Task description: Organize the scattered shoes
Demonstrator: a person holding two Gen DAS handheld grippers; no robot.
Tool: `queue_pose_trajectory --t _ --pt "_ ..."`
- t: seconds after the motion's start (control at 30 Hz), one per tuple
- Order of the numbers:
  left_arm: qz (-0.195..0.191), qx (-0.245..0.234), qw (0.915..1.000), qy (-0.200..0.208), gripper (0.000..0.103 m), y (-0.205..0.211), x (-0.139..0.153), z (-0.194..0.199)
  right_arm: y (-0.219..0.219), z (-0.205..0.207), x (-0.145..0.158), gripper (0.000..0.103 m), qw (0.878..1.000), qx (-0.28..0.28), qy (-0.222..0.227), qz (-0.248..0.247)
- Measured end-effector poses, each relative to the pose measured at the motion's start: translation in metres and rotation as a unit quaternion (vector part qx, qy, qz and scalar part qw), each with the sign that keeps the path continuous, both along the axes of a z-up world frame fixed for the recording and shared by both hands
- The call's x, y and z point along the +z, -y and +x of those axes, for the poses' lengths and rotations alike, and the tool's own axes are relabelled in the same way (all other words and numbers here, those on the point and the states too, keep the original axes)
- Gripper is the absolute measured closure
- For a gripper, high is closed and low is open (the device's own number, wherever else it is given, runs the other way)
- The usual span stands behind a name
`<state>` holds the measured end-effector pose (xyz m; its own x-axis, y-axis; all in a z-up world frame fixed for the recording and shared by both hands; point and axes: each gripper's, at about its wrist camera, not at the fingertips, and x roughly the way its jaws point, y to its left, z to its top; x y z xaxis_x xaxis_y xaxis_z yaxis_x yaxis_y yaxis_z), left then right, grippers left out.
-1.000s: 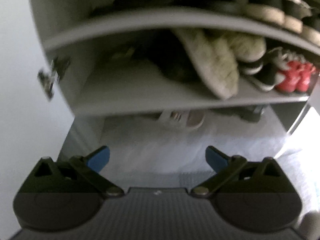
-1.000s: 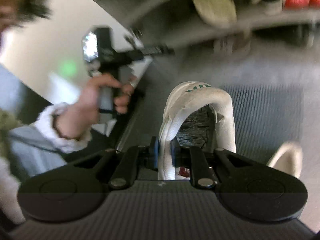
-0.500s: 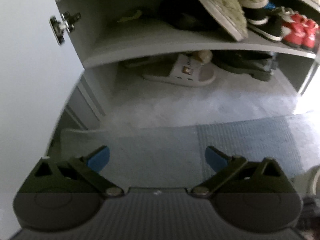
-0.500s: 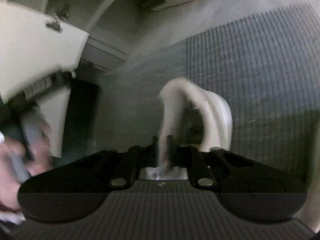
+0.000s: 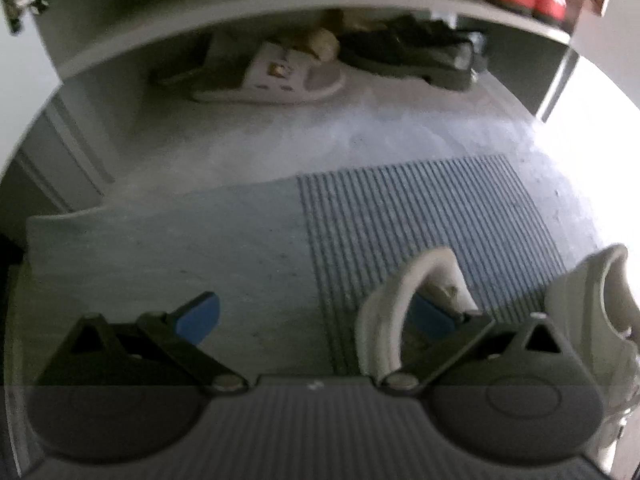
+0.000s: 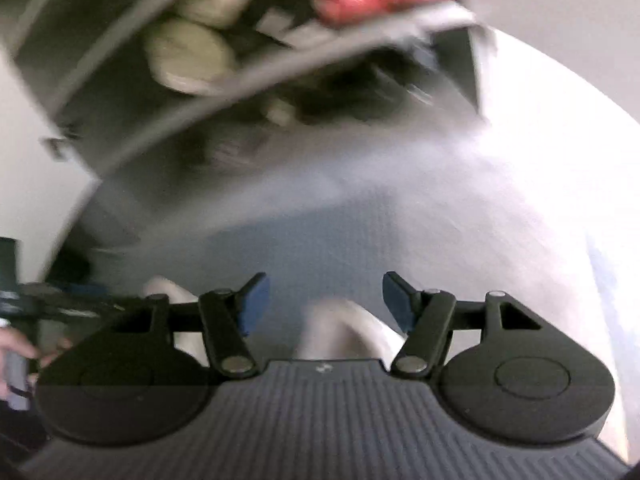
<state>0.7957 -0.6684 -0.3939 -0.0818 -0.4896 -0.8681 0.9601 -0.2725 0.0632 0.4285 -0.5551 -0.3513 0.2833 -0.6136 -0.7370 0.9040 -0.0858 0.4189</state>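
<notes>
My right claw is opening over a white shoe on the mat (pads clear, so it rests there); my left claw is spread, one pad inside the other shoe, ready to pinch its collar.

Left wrist view: mostly sharp, dim overall. Shelf underside in deep shadow, floor blown out at right where light comes in. Right wrist view: heavy motion blur, shelf smeared, glare washes out right side. Fisheye bends straight edges in both.
</notes>
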Motion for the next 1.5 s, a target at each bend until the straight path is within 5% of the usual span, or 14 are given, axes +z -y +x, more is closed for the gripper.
queue_pose_trajectory --t 0.13,0.2,0.23,0.3,0.37,0.5,0.87,0.97,1.1,1.2,1.27,1.33,1.47,1.5 --pt "0.027 -0.031 0.9991 -0.009 0.001 0.002 -0.023 -0.005 -0.015 -0.005 -0.038 0.045 0.999 -0.003 0.001 0.053" --pt "0.041 -0.044 0.9981 -0.012 0.004 0.007 -0.037 -0.004 -0.018 -0.012 -0.05 0.05 0.997 -0.028 0.037 0.056" --pt "0.048 -0.042 0.998 -0.002 0.004 0.011 -0.047 -0.003 -0.016 -0.011 -0.051 0.06 0.996 -0.034 0.049 0.062" --pt "0.065 -0.036 0.9973 0.0 0.009 0.017 -0.061 0.001 -0.008 -0.006 -0.057 0.061 0.994 -0.044 0.071 0.077" --pt "0.077 -0.039 0.9958 -0.032 0.016 0.018 -0.066 0.005 -0.003 0.003 -0.057 0.066 0.995 -0.04 0.048 0.075" --pt "0.042 -0.113 0.9918 -0.044 0.057 0.001 -0.057 -0.011 0.007 0.005 -0.062 0.071 0.991 -0.078 0.074 0.077" --pt "0.044 -0.121 0.9885 -0.079 0.054 -0.02 -0.049 -0.042 0.035 0.002 -0.068 0.072 0.973 -0.172 0.141 0.058" --pt "0.06 -0.097 0.9905 -0.077 0.049 -0.013 -0.055 -0.048 0.052 0.014 -0.073 0.068 0.982 -0.132 0.126 0.057" --pt "0.063 -0.052 0.9927 -0.089 0.016 -0.006 -0.052 -0.025 0.056 0.024 -0.074 0.066 0.989 -0.07 0.123 0.048" --pt "0.056 -0.036 0.9905 -0.121 0.016 -0.008 -0.043 0.0 0.038 0.02 -0.066 0.048 0.992 -0.06 0.109 0.022" --pt "0.024 -0.064 0.9885 -0.135 0.015 -0.023 -0.031 0.015 0.027 0.016 -0.062 0.024 0.994 -0.054 0.098 0.008" --pt "0.01 -0.092 0.9843 -0.151 0.01 -0.04 -0.023 0.027 0.018 0.01 -0.06 0.024 0.993 -0.039 0.109 -0.013" --pt "0.01 -0.137 0.9746 -0.177 0.009 -0.071 -0.019 0.041 0.0 -0.008 -0.074 0.019 0.97 -0.003 0.238 -0.051" --pt "0.022 -0.157 0.9715 -0.177 0.007 -0.077 -0.02 0.04 -0.001 -0.007 -0.076 0.017 0.974 0.007 0.221 -0.055"
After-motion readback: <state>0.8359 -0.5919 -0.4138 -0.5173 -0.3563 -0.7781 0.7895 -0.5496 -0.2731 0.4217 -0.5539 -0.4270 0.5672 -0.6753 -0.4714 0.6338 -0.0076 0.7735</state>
